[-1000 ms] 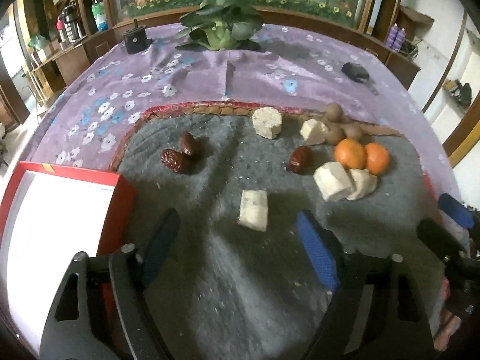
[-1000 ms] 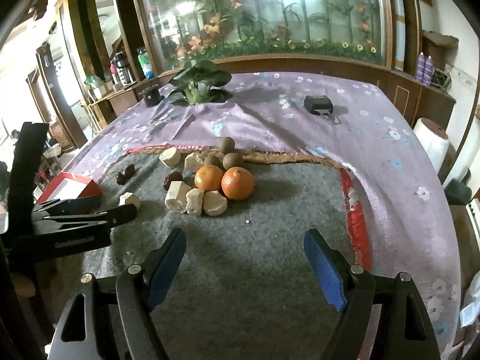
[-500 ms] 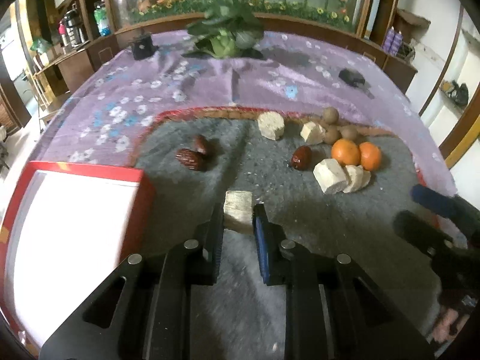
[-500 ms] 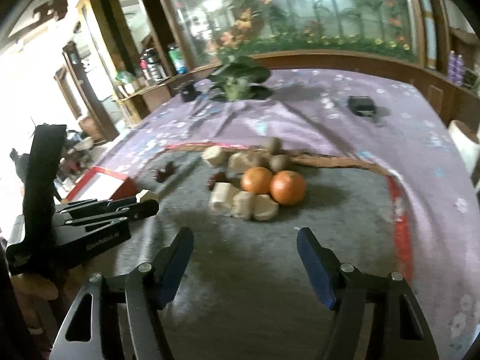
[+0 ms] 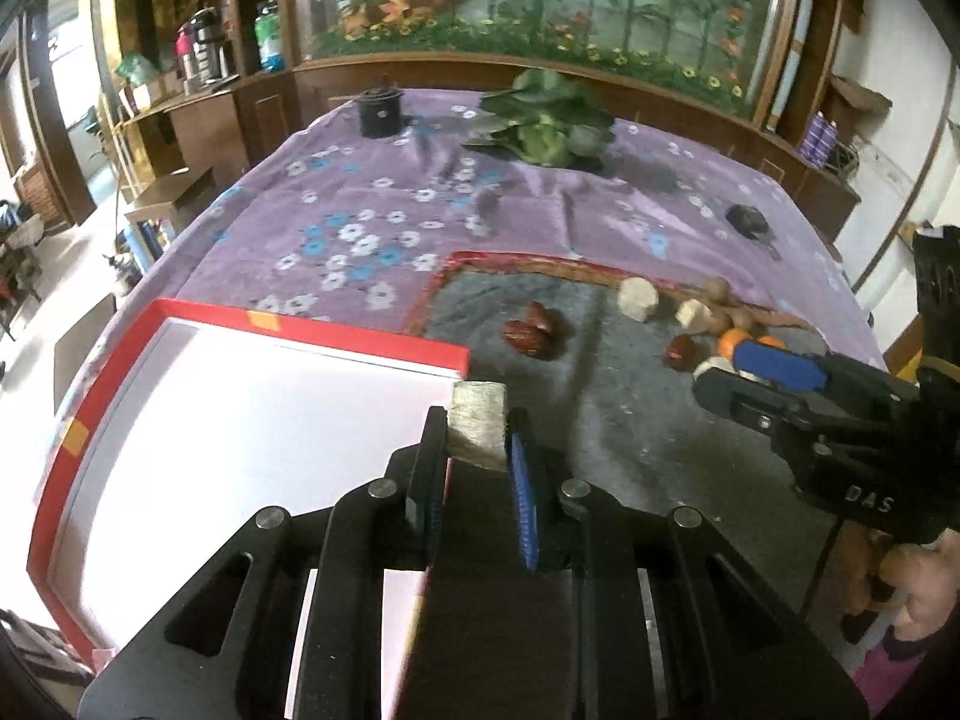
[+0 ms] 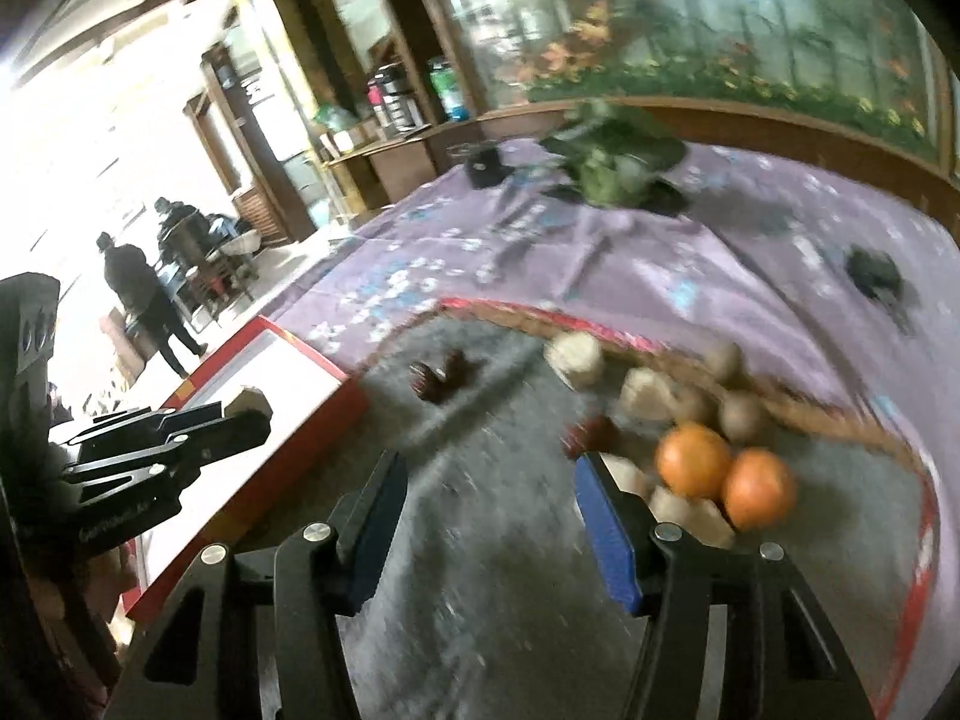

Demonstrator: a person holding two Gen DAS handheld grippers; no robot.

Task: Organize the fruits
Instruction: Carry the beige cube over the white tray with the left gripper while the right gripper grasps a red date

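A lived-in home interior is seen: a counter is draped in a purple flower-printed cloth (image 5: 372,222), backed by dark carved wooden cabinetry (image 5: 204,120) and a broad glass panel painted with bamboo and orange blossoms (image 5: 540,0). Thermos flasks (image 5: 204,51) are kept on a side shelf, and a leafy green plant (image 5: 546,126) is set out.

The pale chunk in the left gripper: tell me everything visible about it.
The pale chunk is a blocky beige piece with a rough, fibrous-looking cut face and a darker top edge. The left gripper is shut on it, one finger pressing each side, holding it upright above the near corner of the red-rimmed white box. It touches nothing else visible.
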